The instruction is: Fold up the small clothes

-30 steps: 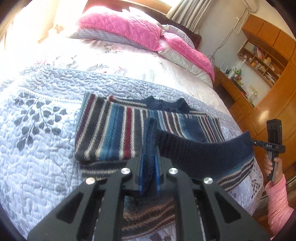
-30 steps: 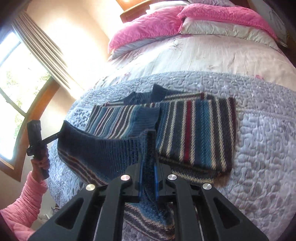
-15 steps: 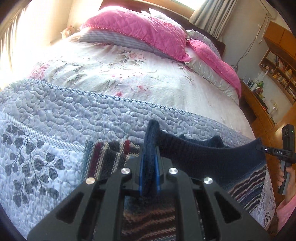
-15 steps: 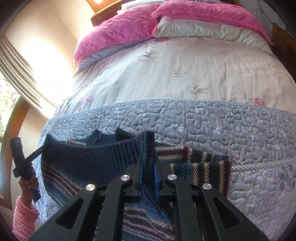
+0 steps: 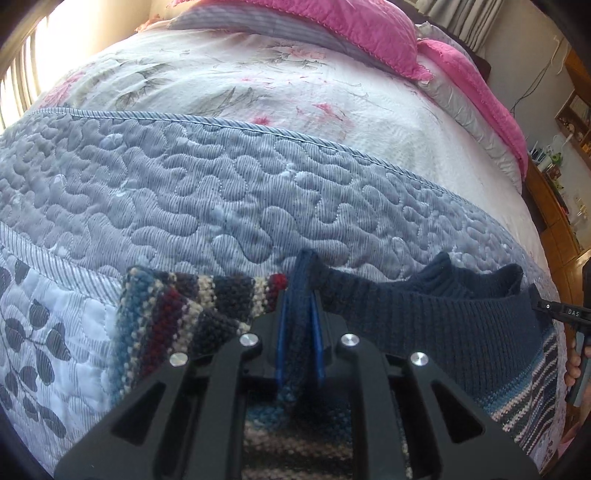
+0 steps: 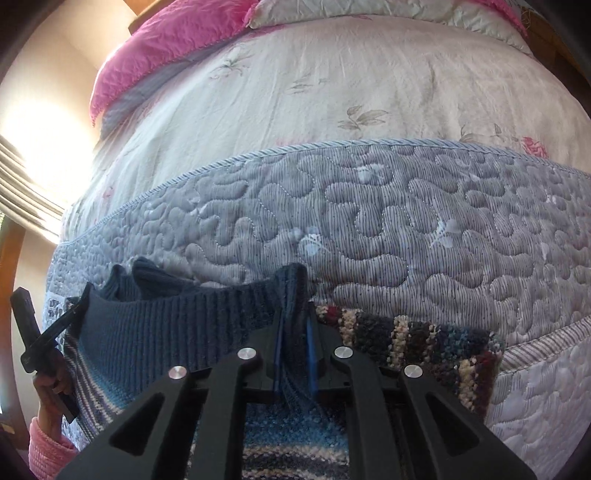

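Observation:
A striped knit sweater (image 5: 173, 317) lies folded on the grey-blue quilt (image 5: 221, 192). Its navy ribbed hem (image 5: 443, 328) is lifted and stretched between both grippers. My left gripper (image 5: 301, 299) is shut on one end of that hem, low over the sweater's far edge. The right gripper (image 5: 537, 302), held by a hand, pinches the other end at the right edge of the left wrist view. From the right wrist, the right gripper (image 6: 295, 314) is shut on the hem (image 6: 177, 325), with the striped body (image 6: 424, 336) beside it and the left gripper (image 6: 79, 306) far left. The navy collar (image 6: 147, 277) peeks out behind.
Pink pillows (image 5: 332, 26) lie at the head of the bed, beyond a floral sheet (image 5: 240, 81). A wooden cabinet with shelves (image 5: 569, 122) stands to the right of the bed. A curtained window (image 6: 26, 192) is on the other side. A pink sleeve (image 6: 48, 446) shows at lower left.
Both grippers have carried the hem forward over the folded sweater toward the collar and dropped lower. Most of the striped body now lies under and behind the fingers.

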